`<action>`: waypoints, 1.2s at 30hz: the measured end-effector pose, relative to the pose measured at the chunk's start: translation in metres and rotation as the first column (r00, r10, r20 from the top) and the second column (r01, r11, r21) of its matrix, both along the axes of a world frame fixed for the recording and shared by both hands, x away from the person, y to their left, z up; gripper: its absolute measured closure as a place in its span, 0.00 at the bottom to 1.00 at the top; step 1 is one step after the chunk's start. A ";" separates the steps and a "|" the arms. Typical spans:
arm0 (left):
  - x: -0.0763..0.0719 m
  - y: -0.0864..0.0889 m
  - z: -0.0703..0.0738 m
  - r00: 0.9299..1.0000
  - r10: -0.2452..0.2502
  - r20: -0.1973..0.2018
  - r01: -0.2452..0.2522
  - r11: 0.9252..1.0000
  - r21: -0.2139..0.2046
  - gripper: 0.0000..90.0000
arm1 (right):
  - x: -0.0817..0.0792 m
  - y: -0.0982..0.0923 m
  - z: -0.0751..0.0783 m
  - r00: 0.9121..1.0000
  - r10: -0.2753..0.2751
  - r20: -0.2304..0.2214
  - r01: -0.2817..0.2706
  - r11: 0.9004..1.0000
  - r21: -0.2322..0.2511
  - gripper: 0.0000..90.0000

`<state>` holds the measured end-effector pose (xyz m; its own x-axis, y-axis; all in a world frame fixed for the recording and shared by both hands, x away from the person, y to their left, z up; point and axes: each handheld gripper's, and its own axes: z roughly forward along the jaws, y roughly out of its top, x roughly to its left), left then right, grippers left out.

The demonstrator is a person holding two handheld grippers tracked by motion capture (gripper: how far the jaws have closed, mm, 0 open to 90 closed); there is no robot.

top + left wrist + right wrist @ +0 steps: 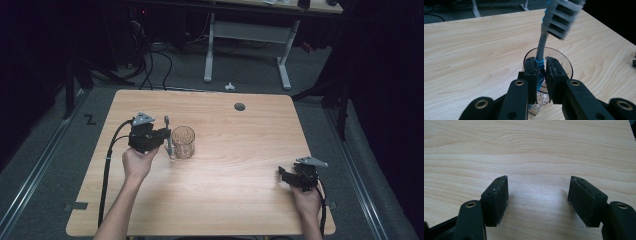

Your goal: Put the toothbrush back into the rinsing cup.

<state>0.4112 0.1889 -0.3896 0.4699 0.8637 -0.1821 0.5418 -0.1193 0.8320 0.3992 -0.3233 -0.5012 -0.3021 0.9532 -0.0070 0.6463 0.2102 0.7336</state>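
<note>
Hiding toothbrush handle's lower end, left gripper jaws, glass

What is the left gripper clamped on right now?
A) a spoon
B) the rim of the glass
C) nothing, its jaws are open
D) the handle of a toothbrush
D: the left gripper pinches the toothbrush by its handle, bristle head up, above the glass.

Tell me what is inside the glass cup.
The lower handle of a toothbrush reaches down into the glass cup, clamped at its blue grip by the left gripper. The jaws cover the handle's end and most of the cup's bottom, so anything else there cannot be seen.
</note>
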 end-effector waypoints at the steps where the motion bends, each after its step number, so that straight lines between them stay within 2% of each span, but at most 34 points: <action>1: 0.000 0.000 -0.001 1.000 0.002 0.001 -0.002 1.000 -0.003 0.88 | 0.000 0.000 0.000 1.000 0.000 0.000 0.000 1.000 0.000 0.37; 20: 0.000 -0.002 -0.013 1.000 0.000 0.006 0.000 1.000 -0.021 0.89 | 0.000 0.000 0.000 1.000 0.000 0.000 0.000 1.000 -0.002 0.37; 36: 0.001 -0.007 -0.016 1.000 -0.009 0.001 0.009 1.000 0.004 0.89 | 0.000 0.000 0.000 1.000 0.001 0.000 -0.001 1.000 -0.002 0.37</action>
<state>0.4117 0.1818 -0.4057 0.4781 0.8600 -0.1782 0.5398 -0.1277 0.8321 0.3992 -0.3233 -0.5012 -0.3029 0.9530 -0.0086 0.6460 0.2119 0.7334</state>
